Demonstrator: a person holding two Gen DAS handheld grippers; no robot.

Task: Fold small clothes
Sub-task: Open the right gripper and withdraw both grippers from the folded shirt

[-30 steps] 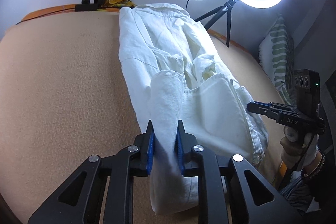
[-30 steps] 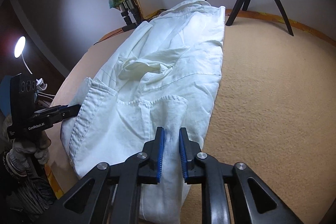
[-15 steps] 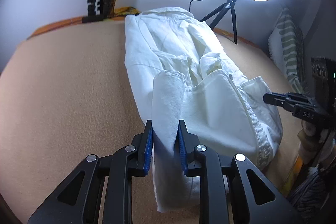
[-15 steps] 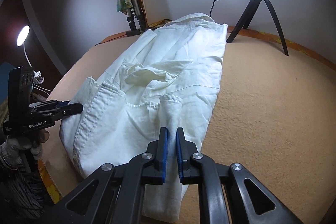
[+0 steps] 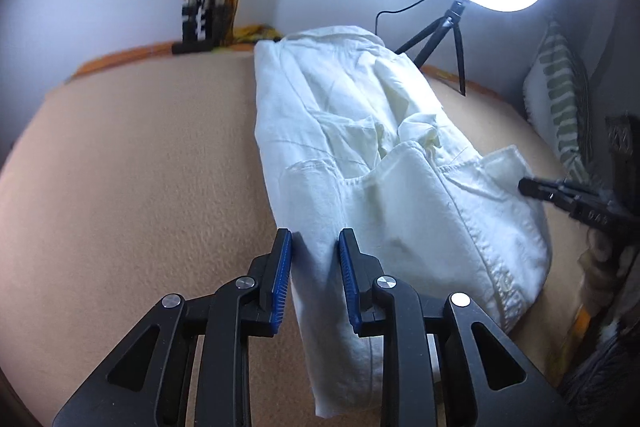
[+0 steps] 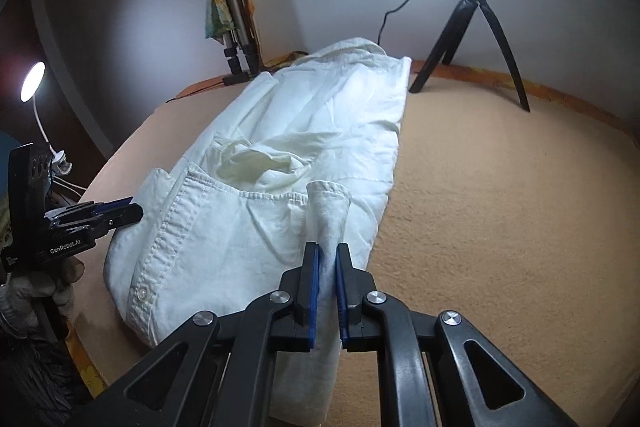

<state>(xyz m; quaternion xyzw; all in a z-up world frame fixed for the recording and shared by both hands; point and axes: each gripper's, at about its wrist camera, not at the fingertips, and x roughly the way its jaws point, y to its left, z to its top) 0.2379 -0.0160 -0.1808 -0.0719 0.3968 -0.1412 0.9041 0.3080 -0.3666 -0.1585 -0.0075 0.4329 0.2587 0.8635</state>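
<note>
White shirt (image 5: 360, 163) lies lengthwise on tan blanket (image 5: 132, 187), collar at far end. Left gripper (image 5: 315, 251) spread — cloth loose between pads. Right gripper (image 6: 327, 259) pinching near hem fold.

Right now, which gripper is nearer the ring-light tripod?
Right. The right gripper is at the white shirt edge nearest the ring-light tripod; the left gripper is across the shirt, at its far edge.

Each hand-held gripper has a matte black frame: the left hand-held gripper (image 5: 316, 283) and right hand-held gripper (image 6: 327, 287) show triangular cut-outs, round silver screws and ribbed blue finger pads (image 5: 280, 279). At nine o'clock, the black body reads "GenRobot.AI"; a pale glove (image 6: 24, 291) covers the hand.
</note>
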